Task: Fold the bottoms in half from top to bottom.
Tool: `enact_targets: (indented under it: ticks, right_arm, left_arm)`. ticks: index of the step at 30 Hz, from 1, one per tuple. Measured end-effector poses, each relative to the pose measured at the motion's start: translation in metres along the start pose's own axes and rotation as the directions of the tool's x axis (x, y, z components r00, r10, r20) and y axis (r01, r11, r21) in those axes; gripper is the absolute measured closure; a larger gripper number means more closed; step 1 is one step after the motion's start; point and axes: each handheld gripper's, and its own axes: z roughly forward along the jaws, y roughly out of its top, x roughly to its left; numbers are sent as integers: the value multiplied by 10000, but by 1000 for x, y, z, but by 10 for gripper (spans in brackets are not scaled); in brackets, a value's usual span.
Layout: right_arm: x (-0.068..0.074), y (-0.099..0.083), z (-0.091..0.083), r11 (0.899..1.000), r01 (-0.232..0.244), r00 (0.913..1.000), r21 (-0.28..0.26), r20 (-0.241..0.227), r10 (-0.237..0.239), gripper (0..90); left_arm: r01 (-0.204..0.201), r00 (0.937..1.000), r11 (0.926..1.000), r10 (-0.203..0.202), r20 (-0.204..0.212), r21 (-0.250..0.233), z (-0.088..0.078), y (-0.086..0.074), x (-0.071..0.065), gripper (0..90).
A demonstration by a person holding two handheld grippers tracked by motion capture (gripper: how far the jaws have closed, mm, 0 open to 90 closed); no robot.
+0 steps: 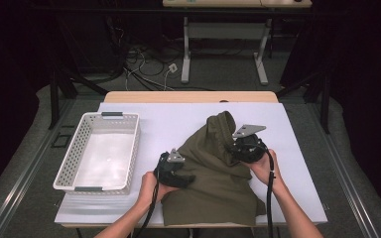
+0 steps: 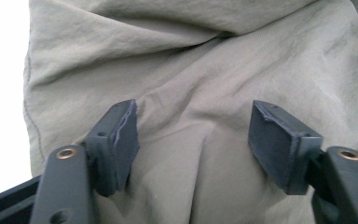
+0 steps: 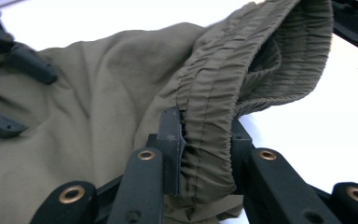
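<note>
The right gripper [image 3: 205, 154] clamps the olive garment's [image 1: 213, 183] elastic waistband [image 3: 214, 140] between its fingers; the left gripper [image 2: 193, 140] gapes, cloth apparently loose between.

No text, label, brand, number or sign can be read on anything in these pictures.
</note>
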Motion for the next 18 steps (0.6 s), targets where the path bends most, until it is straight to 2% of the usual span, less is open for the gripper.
enact_targets:
  ticks: [3, 8, 10, 18]
  right_arm:
    - [9, -1, -1, 9998, 218, 9995, 5, -209, -217, 738]
    - [24, -5, 1, 9986, 514, 9974, -123, -508, -520, 723]
    - [29, -7, 1, 9983, 553, 9965, -186, -618, -564, 718]
    - [48, -17, 4, 9946, 1032, 9893, -130, -1024, -1040, 699]
  left_arm:
    - [44, 10000, 10000, -44, -16, 8, -2, -1, -1, 269]
    - [-208, 9998, 9997, 209, -63, 154, -4, -2, -1, 237]
    - [-200, 9997, 9998, 201, -128, 55, -5, -3, -1, 222]
    - [-364, 9991, 9990, 371, -227, 276, -14, -6, -2, 173]
